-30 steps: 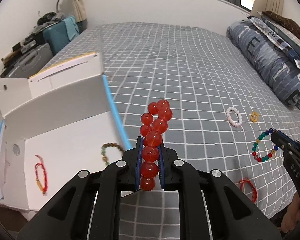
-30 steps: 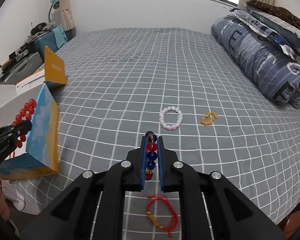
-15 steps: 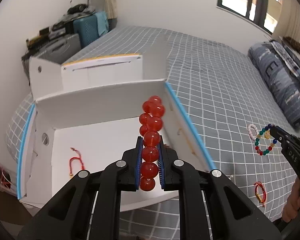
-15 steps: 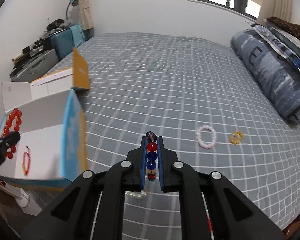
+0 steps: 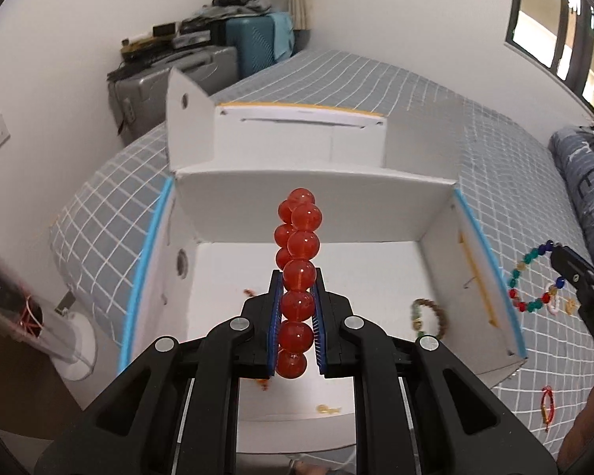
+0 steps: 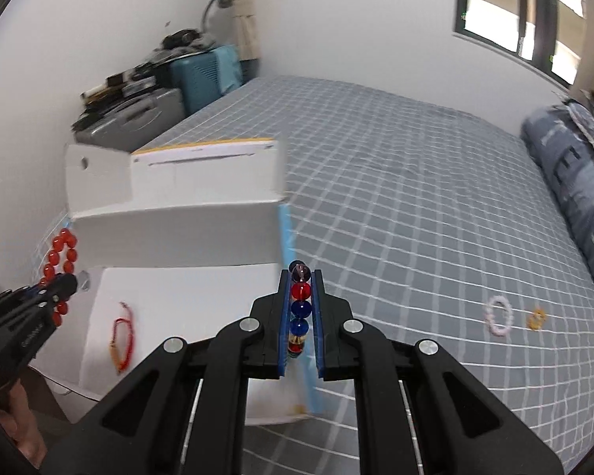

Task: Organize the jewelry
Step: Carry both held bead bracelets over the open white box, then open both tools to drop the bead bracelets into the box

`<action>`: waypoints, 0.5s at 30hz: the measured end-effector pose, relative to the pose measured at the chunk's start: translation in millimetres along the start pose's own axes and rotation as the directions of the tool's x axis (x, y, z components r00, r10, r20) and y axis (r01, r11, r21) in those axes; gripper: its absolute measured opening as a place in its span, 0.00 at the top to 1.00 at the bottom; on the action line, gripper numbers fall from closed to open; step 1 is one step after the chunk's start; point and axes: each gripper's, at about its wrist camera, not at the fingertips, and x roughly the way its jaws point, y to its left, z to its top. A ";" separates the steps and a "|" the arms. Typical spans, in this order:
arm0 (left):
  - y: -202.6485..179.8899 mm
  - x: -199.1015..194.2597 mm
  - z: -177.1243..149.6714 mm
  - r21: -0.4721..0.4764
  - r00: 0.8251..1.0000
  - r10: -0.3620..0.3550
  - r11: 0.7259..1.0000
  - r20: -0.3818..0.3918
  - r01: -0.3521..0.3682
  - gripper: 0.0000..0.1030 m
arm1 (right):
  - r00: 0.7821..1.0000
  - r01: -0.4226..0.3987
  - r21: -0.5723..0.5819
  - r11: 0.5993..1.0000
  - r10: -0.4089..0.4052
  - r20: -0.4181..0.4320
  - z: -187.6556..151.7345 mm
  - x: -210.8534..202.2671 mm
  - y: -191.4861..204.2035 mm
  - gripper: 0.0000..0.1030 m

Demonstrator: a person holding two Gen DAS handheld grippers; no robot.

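Observation:
My left gripper (image 5: 296, 281) is shut on a red bead bracelet (image 5: 299, 237) and holds it over the open white box (image 5: 376, 194). My right gripper (image 6: 300, 277) is shut on a multicoloured bead bracelet (image 6: 300, 308) above the box's blue right wall (image 6: 284, 233). In the left wrist view the right gripper (image 5: 578, 277) and its bracelet (image 5: 534, 277) hang at the right. In the box lie a green-brown bracelet (image 5: 429, 316) and a red cord bracelet (image 6: 122, 336). On the bed lie a pink bead bracelet (image 6: 499, 314) and a yellow trinket (image 6: 536, 316).
The box rests on the corner of a grey checked bed (image 6: 415, 198), with its lid (image 5: 297, 134) raised behind. Suitcases (image 5: 202, 67) stand against the wall beyond. A folded blue quilt (image 6: 574, 182) lies at the right. Another red cord bracelet (image 5: 547, 403) lies on the bed.
Both grippers have swung left towards the box. The left one, with the red beads, now hangs over the box's inside; the right one reaches its right wall.

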 end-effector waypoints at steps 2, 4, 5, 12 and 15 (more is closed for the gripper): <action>8.8 6.5 -2.6 -0.005 1.000 0.001 1.000 -0.019 -0.001 0.87 | 1.000 -0.013 -0.014 1.000 0.012 -0.016 -0.9 8.9 13.5 0.91; 13.5 16.2 -4.4 -0.006 0.999 0.003 1.000 -0.047 -0.003 0.87 | 0.999 -0.024 -0.031 0.999 0.022 -0.040 -4.5 21.5 27.9 0.91; 15.5 21.4 -5.4 -0.005 0.998 0.003 1.000 -0.061 -0.004 0.87 | 0.998 -0.028 -0.037 0.999 0.026 -0.052 -6.0 27.4 32.9 0.91; 18.3 61.9 -12.8 0.016 0.987 0.020 1.000 -0.162 -0.018 0.87 | 0.987 -0.048 -0.059 0.997 0.038 -0.155 -20.3 68.6 56.1 0.91; 18.3 69.5 -15.1 0.028 0.983 0.028 0.999 -0.182 -0.023 0.87 | 0.982 -0.051 -0.050 0.997 0.041 -0.187 -24.9 78.8 57.3 0.91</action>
